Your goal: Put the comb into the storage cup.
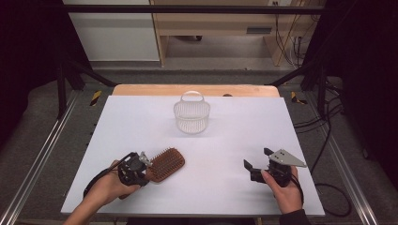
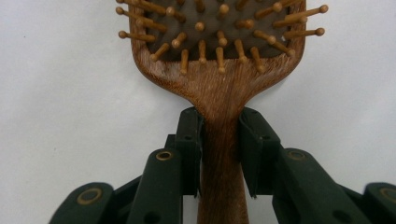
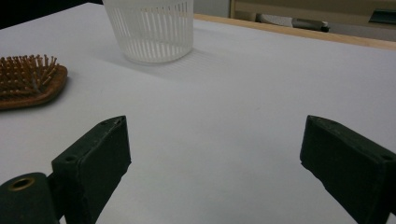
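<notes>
Unlabelled wooden hairbrush gripped on the white worktop (image 1: 225, 136)

The left hand-held gripper (image 2: 219, 140) clamps the hairbrush (image 2: 219, 70) handle; the right hand-held gripper (image 3: 215, 154) stands wide open, empty; no writing is legible.

Even overhead light; white table (image 1: 225, 140) bright, surroundings dark at the edges. Soft shadow beside the basket (image 3: 149, 28). High view slightly soft. Left gripper view: near black parts blurred, hairbrush (image 2: 219, 70) sharp.
</notes>
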A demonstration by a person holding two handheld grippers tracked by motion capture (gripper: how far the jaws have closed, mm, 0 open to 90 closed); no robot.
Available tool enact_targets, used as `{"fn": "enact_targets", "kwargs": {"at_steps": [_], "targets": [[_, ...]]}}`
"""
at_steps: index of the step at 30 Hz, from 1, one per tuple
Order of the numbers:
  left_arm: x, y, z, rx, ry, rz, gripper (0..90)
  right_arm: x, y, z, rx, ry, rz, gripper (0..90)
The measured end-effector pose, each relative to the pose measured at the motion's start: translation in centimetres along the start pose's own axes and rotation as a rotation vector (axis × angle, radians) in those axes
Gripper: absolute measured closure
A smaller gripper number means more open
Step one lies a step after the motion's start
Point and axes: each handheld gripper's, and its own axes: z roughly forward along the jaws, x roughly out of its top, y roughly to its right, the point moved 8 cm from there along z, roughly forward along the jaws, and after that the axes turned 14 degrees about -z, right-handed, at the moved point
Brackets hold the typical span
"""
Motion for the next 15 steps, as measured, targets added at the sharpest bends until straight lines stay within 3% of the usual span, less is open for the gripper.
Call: {"fn": "enact_targets", "kwargs": {"at_steps": [15], "targets": [[-0.2, 0.27, -0.22, 0.028, 0.158, 0.002, 72.8, -0.05, 0.11, 0.06, 0.0, -0.001, 0.01, 8.8]]}}
